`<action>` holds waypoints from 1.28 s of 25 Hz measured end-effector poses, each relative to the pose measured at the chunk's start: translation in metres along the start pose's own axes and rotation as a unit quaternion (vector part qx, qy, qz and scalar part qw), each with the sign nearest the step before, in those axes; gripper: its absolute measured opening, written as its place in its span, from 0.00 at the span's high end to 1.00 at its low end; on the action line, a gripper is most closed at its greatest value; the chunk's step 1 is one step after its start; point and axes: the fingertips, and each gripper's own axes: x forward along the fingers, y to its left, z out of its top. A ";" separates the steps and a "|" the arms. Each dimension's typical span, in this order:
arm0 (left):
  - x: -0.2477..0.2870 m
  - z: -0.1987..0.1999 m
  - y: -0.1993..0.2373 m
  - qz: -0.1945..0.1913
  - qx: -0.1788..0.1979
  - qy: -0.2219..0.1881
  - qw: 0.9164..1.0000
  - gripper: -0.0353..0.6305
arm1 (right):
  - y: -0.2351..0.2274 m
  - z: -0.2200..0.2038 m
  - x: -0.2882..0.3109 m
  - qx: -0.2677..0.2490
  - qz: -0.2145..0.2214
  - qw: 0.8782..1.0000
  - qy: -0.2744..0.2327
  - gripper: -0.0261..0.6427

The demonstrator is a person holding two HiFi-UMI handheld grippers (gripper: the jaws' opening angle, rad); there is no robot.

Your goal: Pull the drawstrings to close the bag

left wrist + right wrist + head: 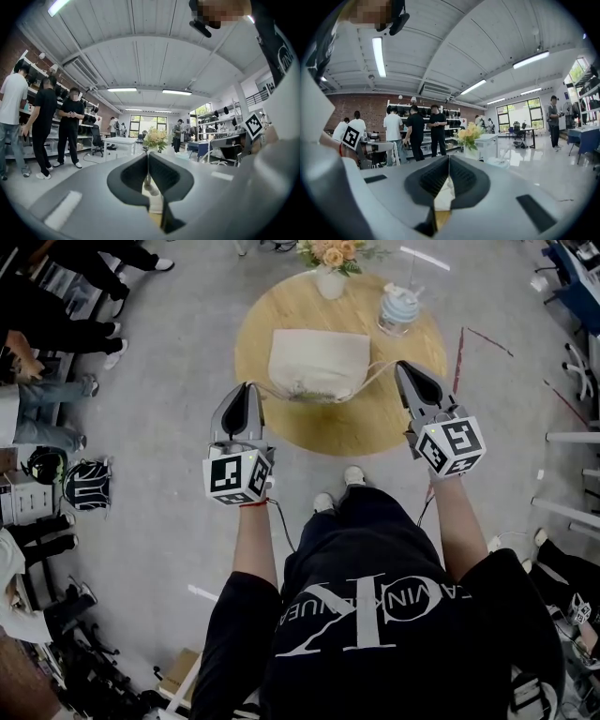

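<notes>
A cream drawstring bag [319, 360] lies on a round wooden table [375, 427], its gathered mouth toward me. A thin cord [266, 393] runs from the mouth's left corner to my left gripper [247, 390], which is shut on it just off the table's left edge. Another cord [380, 374] stretches from the right corner to my right gripper [406, 367], also shut on it. In the left gripper view the jaws [148, 157] meet with the cord [149, 178] pinched between them. The right gripper view shows the right gripper [448, 159] shut, the cream bag [444, 192] showing below.
A white vase of flowers [330, 268] and a lidded jar [398, 308] stand at the table's far side. My shoes [337, 488] are at the near rim. People stand and bags lie along the left wall [56, 381]; chairs and table legs are at right [572, 362].
</notes>
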 end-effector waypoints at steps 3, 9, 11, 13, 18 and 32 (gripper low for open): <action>0.000 0.014 0.001 0.000 0.002 -0.014 1.000 0.92 | -0.003 0.014 -0.002 0.002 -0.004 1.000 -0.018 0.94; 0.004 0.038 -0.003 -0.001 0.013 -0.038 0.999 0.92 | -0.004 0.043 0.000 -0.002 -0.001 0.999 -0.053 0.94; 0.005 0.047 -0.004 0.001 0.018 -0.048 0.999 0.92 | -0.003 0.052 0.001 -0.004 0.000 0.998 -0.064 0.93; 0.007 0.055 -0.005 0.003 0.022 -0.056 0.998 0.92 | -0.002 0.061 0.002 -0.008 0.000 0.997 -0.073 0.93; 0.007 0.071 -0.006 0.005 0.031 -0.069 0.997 0.92 | -0.002 0.076 0.001 -0.015 -0.003 0.996 -0.086 0.93; 0.011 0.097 -0.001 0.006 0.036 -0.090 0.995 0.92 | -0.005 0.097 -0.001 -0.027 -0.014 0.994 -0.101 0.93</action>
